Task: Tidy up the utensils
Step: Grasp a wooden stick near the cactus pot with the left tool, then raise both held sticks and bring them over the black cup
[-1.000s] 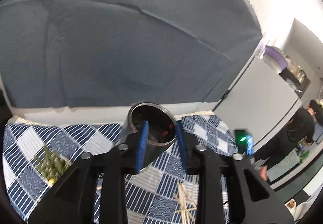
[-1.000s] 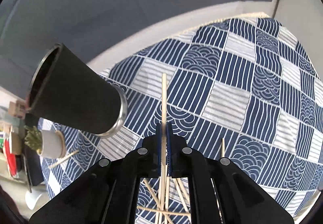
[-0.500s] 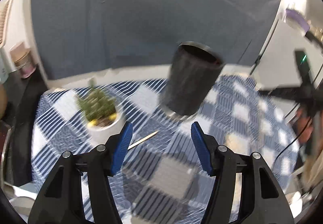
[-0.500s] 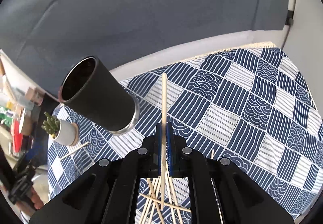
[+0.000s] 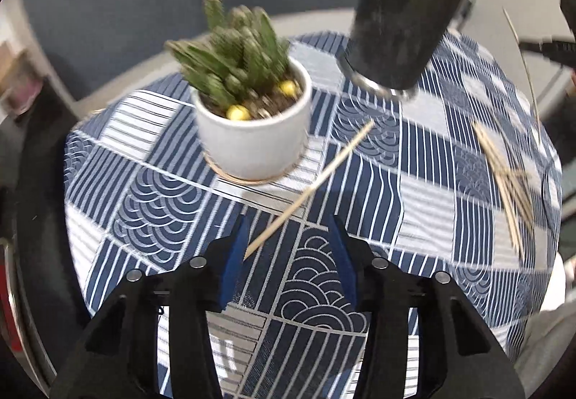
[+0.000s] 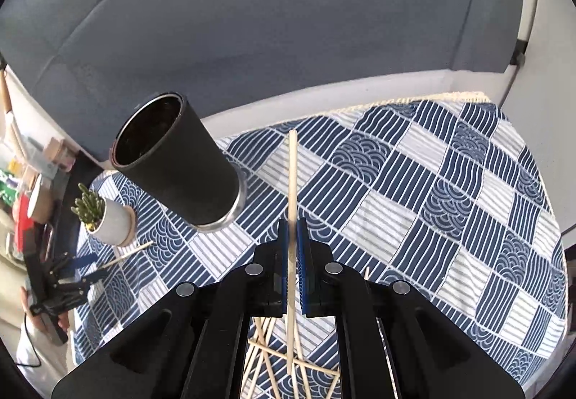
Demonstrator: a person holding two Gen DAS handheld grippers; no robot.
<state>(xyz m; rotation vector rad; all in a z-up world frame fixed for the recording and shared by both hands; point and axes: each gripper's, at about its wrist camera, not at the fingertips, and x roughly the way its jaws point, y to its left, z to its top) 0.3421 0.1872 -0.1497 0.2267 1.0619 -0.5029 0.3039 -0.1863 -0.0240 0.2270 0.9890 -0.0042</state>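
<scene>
A black metal cup (image 6: 180,165) stands on the blue patterned tablecloth (image 6: 450,190); it also shows in the left wrist view (image 5: 399,25) at the top right. My right gripper (image 6: 294,224) is shut on a wooden chopstick (image 6: 292,176) that points up past the cup's right side. Several loose chopsticks (image 6: 273,366) lie under it, also seen in the left wrist view (image 5: 507,176). My left gripper (image 5: 288,237) is open and empty above one single chopstick (image 5: 309,188) lying on the cloth; this gripper shows in the right wrist view (image 6: 84,267).
A small cactus in a white pot (image 5: 252,118) stands left of the cup, close to the single chopstick; it also shows in the right wrist view (image 6: 108,219). A dark shelf with clutter (image 6: 32,190) lies off the table's left edge. A grey wall (image 6: 288,21) stands behind.
My left gripper has let go of the cup, opened, and swung left and down toward the single chopstick by the plant. The right gripper has drawn back a little with its chopstick.
</scene>
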